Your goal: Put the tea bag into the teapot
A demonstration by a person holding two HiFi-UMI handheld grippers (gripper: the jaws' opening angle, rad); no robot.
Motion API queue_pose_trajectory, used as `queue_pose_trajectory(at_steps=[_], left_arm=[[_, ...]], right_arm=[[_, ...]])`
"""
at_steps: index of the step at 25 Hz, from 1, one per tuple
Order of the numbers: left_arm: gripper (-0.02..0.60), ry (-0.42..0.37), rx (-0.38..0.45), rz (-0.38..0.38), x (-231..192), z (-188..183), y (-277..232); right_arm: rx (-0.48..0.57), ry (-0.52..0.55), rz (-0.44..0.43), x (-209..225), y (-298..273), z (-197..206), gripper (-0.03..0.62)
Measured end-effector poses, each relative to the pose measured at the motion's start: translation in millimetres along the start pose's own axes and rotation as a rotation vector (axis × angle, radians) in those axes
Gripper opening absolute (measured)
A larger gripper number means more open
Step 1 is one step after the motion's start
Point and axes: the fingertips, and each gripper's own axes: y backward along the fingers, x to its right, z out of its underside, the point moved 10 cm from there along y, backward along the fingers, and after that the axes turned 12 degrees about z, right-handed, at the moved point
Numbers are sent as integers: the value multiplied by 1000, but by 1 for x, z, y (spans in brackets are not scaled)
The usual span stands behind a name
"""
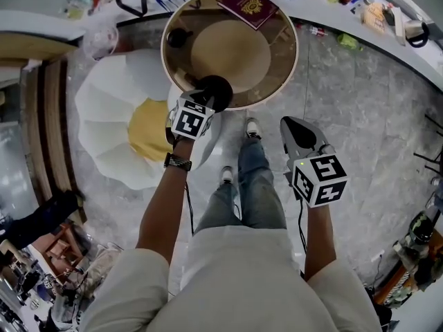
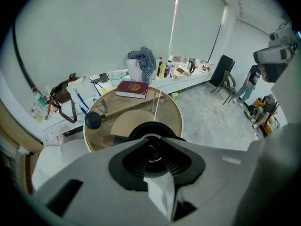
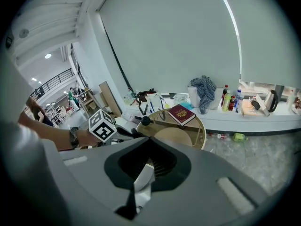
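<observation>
A black teapot stands at the near edge of the round glass table; its round mouth lies straight ahead of my left gripper's jaws. My left gripper hovers just over it, shut on a white tea bag that hangs between the jaws. Off to the right my right gripper hangs over the floor, away from the table, and is shut on a white scrap of paper. I cannot tell whether that scrap is a wrapper or a second bag.
A red book lies at the table's far side and a black ball-shaped knob at its left. Left of the table sits a white petal-shaped seat with a yellow centre. A cluttered white counter curves round the back.
</observation>
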Motion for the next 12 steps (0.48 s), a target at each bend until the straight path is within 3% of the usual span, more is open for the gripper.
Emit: queue_pose_trajectory(at_steps=[12], left_arm=[[8,-45,123,8,27,-4,65]], right_arm=[[52,-9,83,-6,35,9,6]])
